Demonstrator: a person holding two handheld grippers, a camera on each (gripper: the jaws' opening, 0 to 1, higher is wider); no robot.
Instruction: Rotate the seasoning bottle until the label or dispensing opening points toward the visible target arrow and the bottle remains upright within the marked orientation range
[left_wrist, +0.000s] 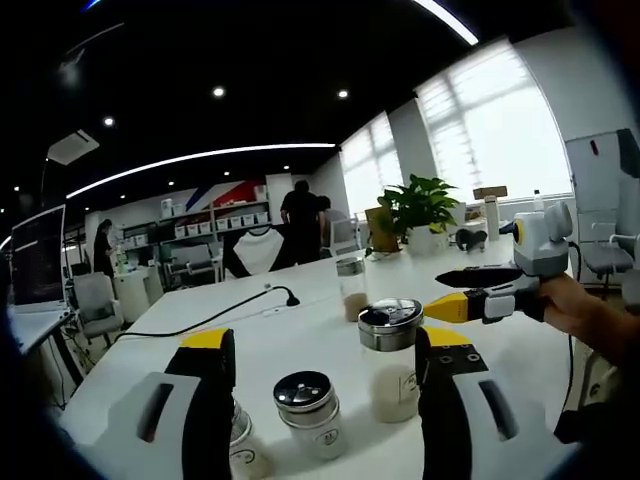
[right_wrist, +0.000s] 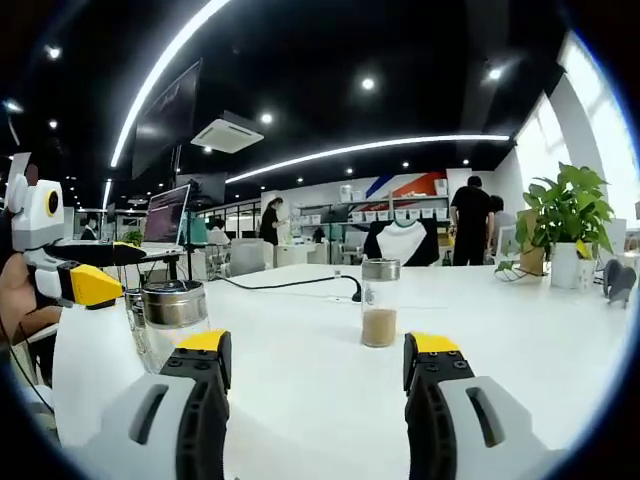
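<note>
Potted plant (left_wrist: 425, 205) on white table (left_wrist: 300, 335); black cable (left_wrist: 215, 318); laptop (left_wrist: 38, 258) at table's edge.

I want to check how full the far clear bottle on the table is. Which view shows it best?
The right gripper view: the far clear bottle stands unobstructed between the tongs, brown seasoning visible at its bottom. In the left gripper view it is smaller, its base hidden behind a nearer bottle.

Left gripper (left_wrist: 320, 350), right gripper (right_wrist: 315, 355): grey bodies, black jaws (yellow-capped tips), slotted sides.
</note>
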